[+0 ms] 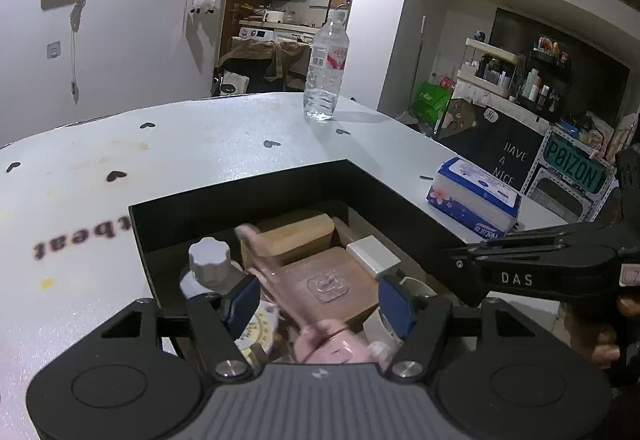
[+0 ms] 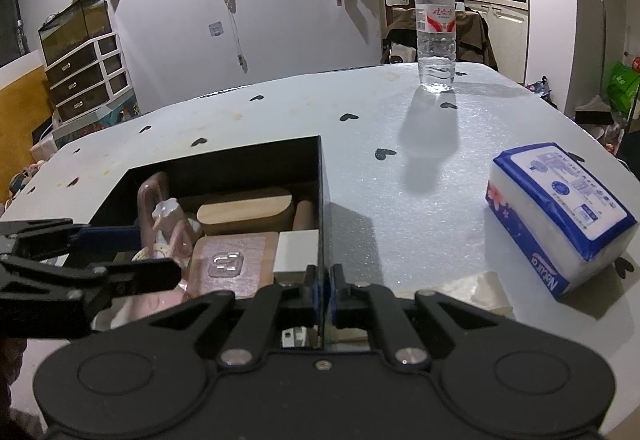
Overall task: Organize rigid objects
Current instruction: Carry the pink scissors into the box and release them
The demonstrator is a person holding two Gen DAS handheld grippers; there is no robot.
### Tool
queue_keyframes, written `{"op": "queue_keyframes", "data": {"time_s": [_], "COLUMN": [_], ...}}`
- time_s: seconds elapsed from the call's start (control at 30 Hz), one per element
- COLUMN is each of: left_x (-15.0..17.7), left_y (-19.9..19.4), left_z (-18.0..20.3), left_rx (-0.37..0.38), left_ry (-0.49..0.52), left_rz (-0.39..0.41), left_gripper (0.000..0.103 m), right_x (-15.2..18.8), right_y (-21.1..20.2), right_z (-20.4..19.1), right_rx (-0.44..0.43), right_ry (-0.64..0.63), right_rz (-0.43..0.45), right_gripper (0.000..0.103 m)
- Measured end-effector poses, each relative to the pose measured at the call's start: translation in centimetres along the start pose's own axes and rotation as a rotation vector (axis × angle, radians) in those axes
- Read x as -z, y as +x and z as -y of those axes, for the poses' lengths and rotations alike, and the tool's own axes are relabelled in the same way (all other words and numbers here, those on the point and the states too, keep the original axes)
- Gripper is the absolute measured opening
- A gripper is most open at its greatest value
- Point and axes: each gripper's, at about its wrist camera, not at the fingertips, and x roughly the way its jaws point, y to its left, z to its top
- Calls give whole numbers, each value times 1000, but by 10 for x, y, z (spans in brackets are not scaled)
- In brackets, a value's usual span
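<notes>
Left wrist view: left gripper (image 1: 316, 300) spread over the pink item (image 1: 280, 272) in the box (image 2: 320, 176), apparently just released; right gripper (image 2: 322, 292) pinches its wall. Next: withdraw clear.

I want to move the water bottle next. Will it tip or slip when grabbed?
The bottle stands tall on a narrow base, so a push up high would probably tip it. It looks nearly full, likely heavy for its size. Its clear ribbed plastic may flex and slip a little, so a low grip seems safer.
</notes>
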Motion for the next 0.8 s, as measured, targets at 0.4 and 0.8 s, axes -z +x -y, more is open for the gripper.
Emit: {"op": "queue_keyframes", "data": {"time_s": [0.4,0.8], "left_x": [0,-3], "left_y": [-12,-26], "left_z": [3,3], "left_rx": [7,-29], "left_ry": [0,-30], "left_rz": [20,39], "left_gripper": [86,91], "right_x": [0,1], "right_y": [1,1], "right_z": [0,1], "right_rx": [1,4], "right_ry": [0,-4], "right_rz": [0,-1], "right_gripper": [6,6]}}
